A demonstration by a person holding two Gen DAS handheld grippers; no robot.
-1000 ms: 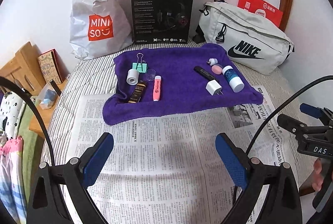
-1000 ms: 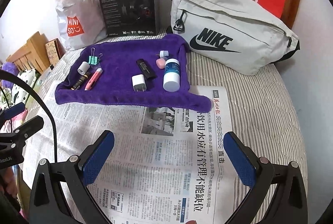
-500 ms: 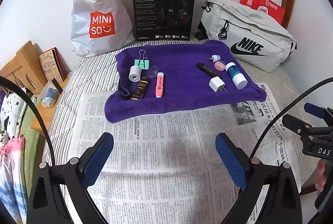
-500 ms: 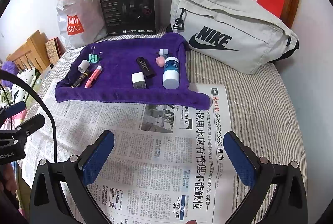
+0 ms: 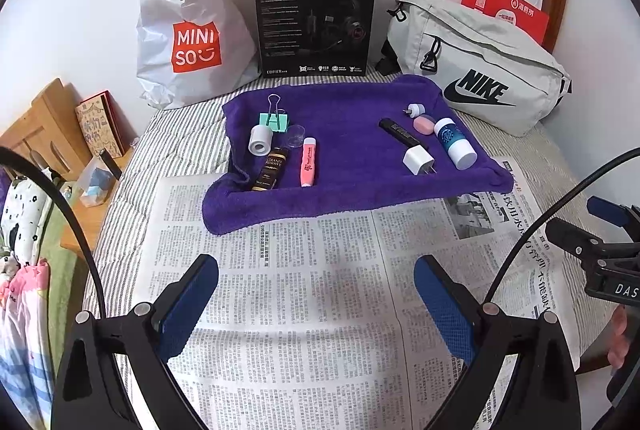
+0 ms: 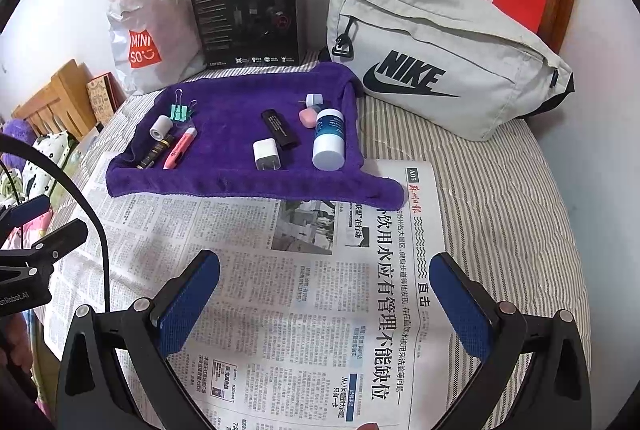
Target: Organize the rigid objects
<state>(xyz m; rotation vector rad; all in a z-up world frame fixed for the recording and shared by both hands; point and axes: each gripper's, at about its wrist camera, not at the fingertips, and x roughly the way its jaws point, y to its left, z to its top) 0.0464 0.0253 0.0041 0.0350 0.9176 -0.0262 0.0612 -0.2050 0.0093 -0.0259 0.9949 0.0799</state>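
both tools, left tool (image 5: 316, 300) & right tool (image 6: 324, 300), hang spread wide & empty over the newspaper (image 5: 304, 310). small items lie on the purple towel (image 5: 352, 150) ahead: white charger (image 5: 417, 160), pink tube (image 5: 308, 162), blue-white bottle (image 5: 455, 143), maybe a usb stick (image 5: 400, 132).

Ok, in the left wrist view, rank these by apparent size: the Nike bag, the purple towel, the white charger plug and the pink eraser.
1. purple towel
2. Nike bag, not far behind; it lies farther back, so its true size against the towel is unsure
3. white charger plug
4. pink eraser
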